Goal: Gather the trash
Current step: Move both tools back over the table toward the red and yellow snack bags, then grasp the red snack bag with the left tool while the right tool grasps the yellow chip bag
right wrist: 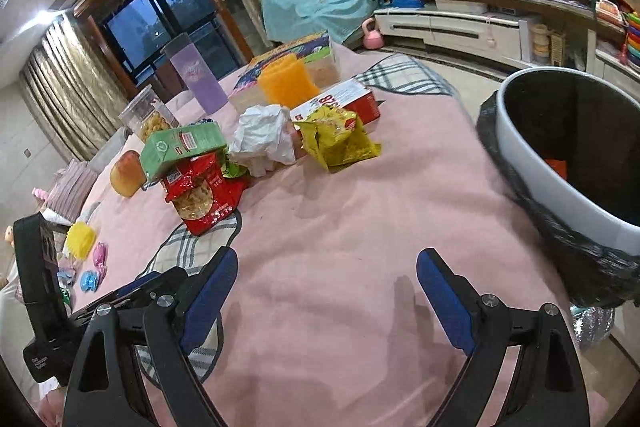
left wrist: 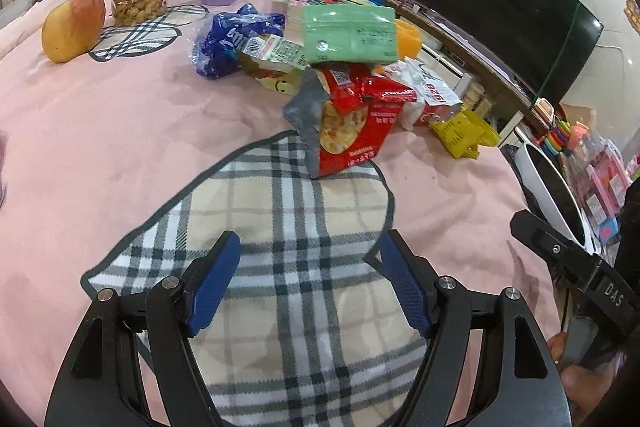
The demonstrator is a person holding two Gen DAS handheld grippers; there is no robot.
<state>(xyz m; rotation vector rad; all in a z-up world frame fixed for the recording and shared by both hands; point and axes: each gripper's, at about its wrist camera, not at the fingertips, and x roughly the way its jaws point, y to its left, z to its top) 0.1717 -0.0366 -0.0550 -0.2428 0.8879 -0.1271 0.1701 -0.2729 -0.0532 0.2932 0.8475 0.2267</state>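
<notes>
Red snack bag stands on the pink tablecloth, straight ahead of left gripper, long axis upright. Both grippers agape, empty; right gripper nearer bin.

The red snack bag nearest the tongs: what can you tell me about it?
The red crinkled foil snack bag is torn open, silver lining showing, with round pale crackers pictured on its front. It stands tilted on the pink tablecloth at the plaid patch's edge. A green carton rests on top. Neither tongs touch it.
</notes>
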